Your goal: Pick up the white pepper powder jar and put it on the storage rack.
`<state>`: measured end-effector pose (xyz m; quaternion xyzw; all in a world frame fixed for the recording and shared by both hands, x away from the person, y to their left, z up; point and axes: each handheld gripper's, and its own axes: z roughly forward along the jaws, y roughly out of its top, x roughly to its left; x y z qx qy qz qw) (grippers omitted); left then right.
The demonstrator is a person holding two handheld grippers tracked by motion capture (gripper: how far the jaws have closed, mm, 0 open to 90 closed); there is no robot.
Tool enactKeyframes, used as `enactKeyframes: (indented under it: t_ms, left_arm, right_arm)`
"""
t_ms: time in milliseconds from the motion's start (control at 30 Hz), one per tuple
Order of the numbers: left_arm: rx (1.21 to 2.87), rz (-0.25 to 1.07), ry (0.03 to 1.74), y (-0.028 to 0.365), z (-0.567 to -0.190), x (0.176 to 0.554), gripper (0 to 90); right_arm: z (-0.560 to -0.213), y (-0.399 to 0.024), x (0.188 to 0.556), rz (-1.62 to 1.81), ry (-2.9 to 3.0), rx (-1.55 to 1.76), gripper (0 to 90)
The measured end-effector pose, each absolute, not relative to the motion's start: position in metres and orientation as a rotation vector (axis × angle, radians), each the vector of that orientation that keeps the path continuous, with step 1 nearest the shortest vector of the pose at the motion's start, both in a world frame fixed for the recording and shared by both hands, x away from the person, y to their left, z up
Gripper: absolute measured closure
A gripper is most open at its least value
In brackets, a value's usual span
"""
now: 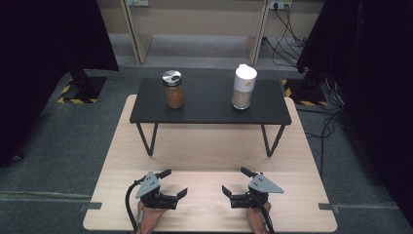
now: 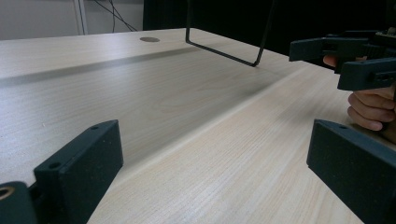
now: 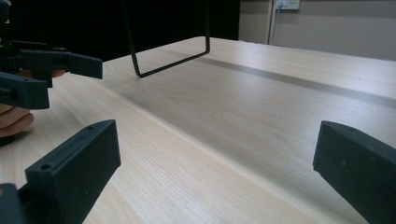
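In the high view, the left hand-held gripper [image 1: 173, 184] sits at the lower left of the frame and the right hand-held gripper [image 1: 235, 181] at the lower centre-right, both low over the pale wooden counter [image 1: 204, 151] and pointing inward at each other with bare wood between them. Each has its jaws spread wide with nothing between them. In the left gripper view, its two black jaws rise at the bottom corners with bare wood in the gap, and the right hand-held gripper [image 2: 322, 58] shows at the upper right with curled fingers [image 2: 369, 109] below it. In the right gripper view, the left hand-held gripper [image 3: 65, 77] shows at the upper left. A black shelf [image 1: 209, 105] on thin wire legs stands across the far half of the counter, in the middle of the high view. On it, a glass jar [image 1: 173, 89] with a metal lid and brown contents stands upright toward the left, and a white container [image 1: 243, 87] stands upright toward the right, well apart from the jar. Both are far from the grippers.
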<state>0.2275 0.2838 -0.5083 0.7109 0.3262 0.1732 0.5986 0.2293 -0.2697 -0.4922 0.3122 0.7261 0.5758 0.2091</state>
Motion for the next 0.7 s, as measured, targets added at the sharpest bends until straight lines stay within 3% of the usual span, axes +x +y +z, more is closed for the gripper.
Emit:
enactKeyframes:
  t_ms: [700]
  left_arm:
    - [1.640, 0.401, 0.765, 0.2845, -0.5090, 0.2277, 2.7]
  right_arm:
    - [-0.4961, -0.2752, 0.2310, 1.647, 1.998, 0.900, 0.7]
